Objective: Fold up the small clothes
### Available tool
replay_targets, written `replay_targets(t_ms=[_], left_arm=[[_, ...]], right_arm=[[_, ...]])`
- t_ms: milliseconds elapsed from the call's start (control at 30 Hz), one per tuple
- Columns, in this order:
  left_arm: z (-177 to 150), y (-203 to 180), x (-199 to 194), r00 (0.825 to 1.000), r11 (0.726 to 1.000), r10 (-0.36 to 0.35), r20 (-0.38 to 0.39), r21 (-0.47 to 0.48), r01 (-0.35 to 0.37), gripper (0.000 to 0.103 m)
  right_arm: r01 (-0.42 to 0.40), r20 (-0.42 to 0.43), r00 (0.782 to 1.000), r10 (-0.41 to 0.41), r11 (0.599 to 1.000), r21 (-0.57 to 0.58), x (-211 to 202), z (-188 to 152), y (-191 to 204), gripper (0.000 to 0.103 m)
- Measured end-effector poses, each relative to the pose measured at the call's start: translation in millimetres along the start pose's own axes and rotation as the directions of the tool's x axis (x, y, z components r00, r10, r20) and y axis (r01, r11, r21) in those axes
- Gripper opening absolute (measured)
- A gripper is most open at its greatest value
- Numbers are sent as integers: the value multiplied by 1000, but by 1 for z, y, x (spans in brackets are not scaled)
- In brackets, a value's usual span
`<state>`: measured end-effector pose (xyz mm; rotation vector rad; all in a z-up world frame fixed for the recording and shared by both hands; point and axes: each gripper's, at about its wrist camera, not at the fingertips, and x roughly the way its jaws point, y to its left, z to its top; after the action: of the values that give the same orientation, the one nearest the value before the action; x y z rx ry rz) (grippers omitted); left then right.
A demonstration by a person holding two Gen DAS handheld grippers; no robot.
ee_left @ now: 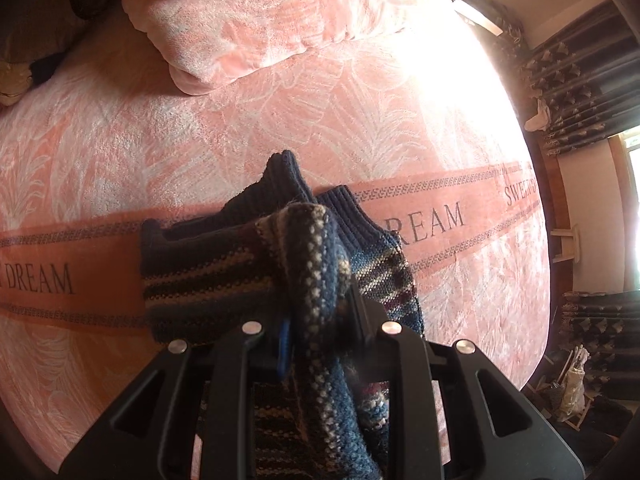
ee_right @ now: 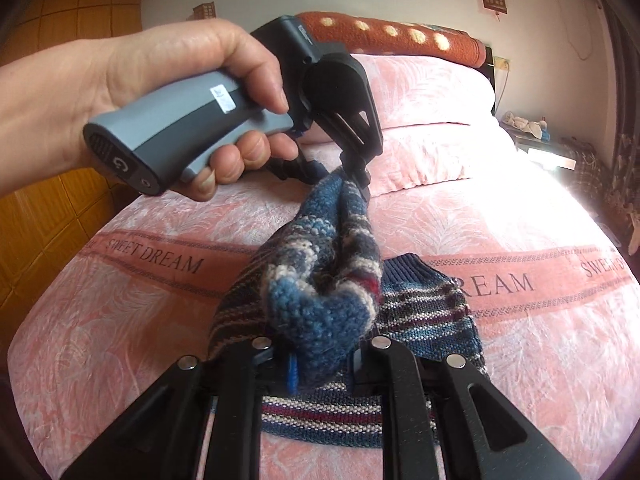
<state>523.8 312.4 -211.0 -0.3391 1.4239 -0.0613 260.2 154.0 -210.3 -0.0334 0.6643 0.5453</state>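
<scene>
A small striped knit sweater [ee_left: 208, 276] in navy, blue, cream and maroon lies on the pink bedspread [ee_left: 280, 128]. My left gripper [ee_left: 320, 320] is shut on a bunched fold of its knit, lifted off the bed. In the right wrist view my right gripper [ee_right: 320, 364] is shut on the other end of that same raised fold of the sweater [ee_right: 320, 280]. The left gripper [ee_right: 356, 176], held by a person's hand [ee_right: 132, 88], pinches the fold's far end. The rest of the sweater lies flat under the fold, ribbed navy edges toward the pillows.
Pink pillows [ee_left: 256, 28] sit at the head of the bed, with a red spotted blanket [ee_right: 384, 36] behind them. A "SWEET DREAM" band [ee_right: 156, 258] crosses the bedspread. A cluttered nightstand [ee_right: 532, 128] and dark curtains [ee_left: 580, 80] stand to the right, a wooden wardrobe [ee_right: 48, 208] to the left.
</scene>
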Motion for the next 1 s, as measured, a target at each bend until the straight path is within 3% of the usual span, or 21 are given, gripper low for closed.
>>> replay_targets(t_ms=[200, 433, 733, 1000], left_arm=[[-3, -35, 30, 999, 999, 49, -5, 23, -49, 21], [-8, -63, 61, 990, 990, 139, 16, 27, -139, 21], [-20, -98, 91, 950, 950, 300, 83, 65, -306, 21], [-30, -122, 107, 923, 924, 358, 143, 90, -373, 22]], right_arm=[[3, -21, 1000, -2, 997, 80, -1, -18, -37, 15], [-41, -57, 997, 55, 975, 218, 3, -39, -81, 15], [-118, -77, 984, 160, 914, 389, 10, -71, -128, 15], [-163, -53, 976, 213, 864, 476, 12, -89, -157, 15]])
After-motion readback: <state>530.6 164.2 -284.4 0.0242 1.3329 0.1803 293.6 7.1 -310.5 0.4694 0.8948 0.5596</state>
